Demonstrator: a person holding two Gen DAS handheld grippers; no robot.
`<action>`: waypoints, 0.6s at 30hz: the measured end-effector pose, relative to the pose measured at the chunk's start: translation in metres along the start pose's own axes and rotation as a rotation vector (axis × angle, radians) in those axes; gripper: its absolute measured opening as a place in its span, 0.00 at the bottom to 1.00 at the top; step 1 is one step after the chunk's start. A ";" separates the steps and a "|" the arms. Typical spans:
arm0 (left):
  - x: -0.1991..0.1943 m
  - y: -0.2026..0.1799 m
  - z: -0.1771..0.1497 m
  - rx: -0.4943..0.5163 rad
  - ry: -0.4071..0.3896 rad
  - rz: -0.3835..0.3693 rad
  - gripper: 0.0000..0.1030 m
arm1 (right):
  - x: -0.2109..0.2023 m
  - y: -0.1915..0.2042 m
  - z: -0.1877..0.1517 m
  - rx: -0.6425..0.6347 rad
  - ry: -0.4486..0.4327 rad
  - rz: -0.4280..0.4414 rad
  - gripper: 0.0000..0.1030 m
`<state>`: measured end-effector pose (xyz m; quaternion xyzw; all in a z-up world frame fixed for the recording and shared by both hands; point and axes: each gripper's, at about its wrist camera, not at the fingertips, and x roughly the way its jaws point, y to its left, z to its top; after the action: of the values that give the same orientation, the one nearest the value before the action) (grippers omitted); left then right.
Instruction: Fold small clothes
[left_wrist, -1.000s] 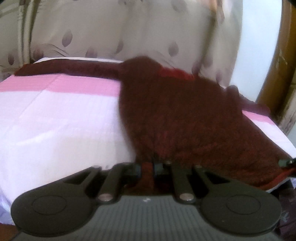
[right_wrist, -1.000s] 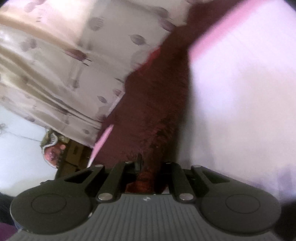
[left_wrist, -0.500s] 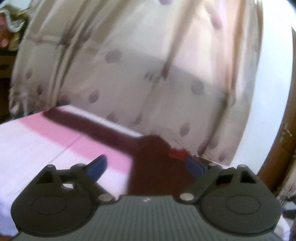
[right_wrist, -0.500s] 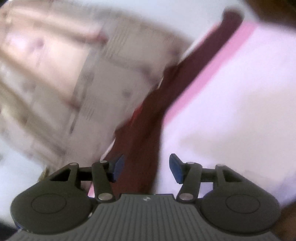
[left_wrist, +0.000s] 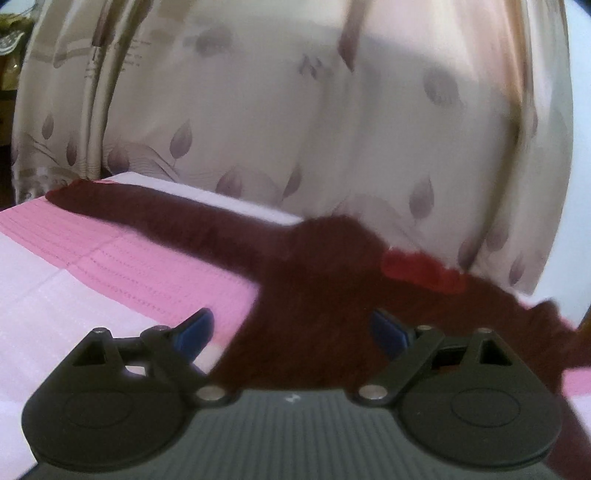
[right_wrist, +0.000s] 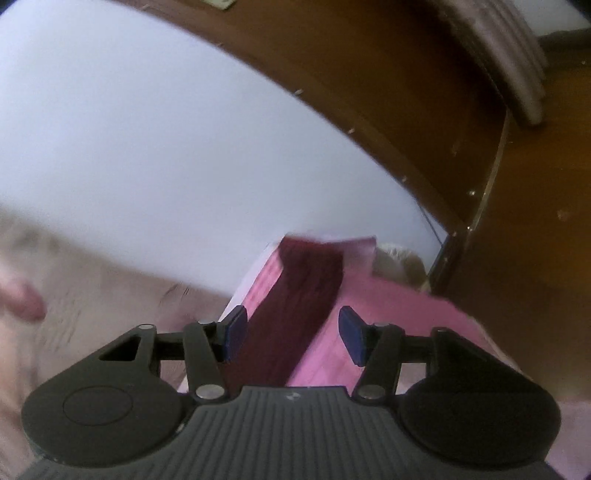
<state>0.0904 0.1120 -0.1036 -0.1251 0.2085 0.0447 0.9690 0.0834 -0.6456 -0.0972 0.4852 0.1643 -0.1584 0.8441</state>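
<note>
A dark maroon fuzzy sweater (left_wrist: 314, 295) with a red collar (left_wrist: 421, 269) lies spread on the pink and white bed cover (left_wrist: 122, 266), one sleeve (left_wrist: 147, 214) stretched out to the far left. My left gripper (left_wrist: 291, 332) hovers open over the sweater's body with nothing pressed between its blue pads. In the right wrist view the other sleeve (right_wrist: 299, 302) runs away from me along the pink cover (right_wrist: 399, 314). My right gripper (right_wrist: 291, 332) hangs over that sleeve, its jaws opening, and the pads do not touch the cloth.
A cream curtain (left_wrist: 295, 129) with a leaf print hangs right behind the bed. A white wall (right_wrist: 166, 147) and a brown wooden door frame (right_wrist: 424, 110) stand beyond the sleeve's end on the right.
Both grippers were shut on the sweater's hem a second ago; both have let go and opened. The right gripper has swung over to the sleeve, and the left has lifted and turned.
</note>
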 end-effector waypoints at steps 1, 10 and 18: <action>0.004 0.002 -0.002 -0.009 0.034 -0.012 0.90 | 0.010 -0.004 0.004 0.015 -0.002 -0.006 0.60; 0.016 0.033 -0.010 -0.226 0.104 -0.060 0.90 | 0.092 0.012 0.005 -0.002 0.082 -0.052 0.27; 0.014 0.039 -0.010 -0.269 0.098 -0.075 0.91 | 0.031 0.005 0.008 -0.017 -0.110 0.039 0.13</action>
<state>0.0940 0.1480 -0.1270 -0.2634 0.2427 0.0299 0.9332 0.1143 -0.6534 -0.1026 0.4717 0.1093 -0.1668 0.8589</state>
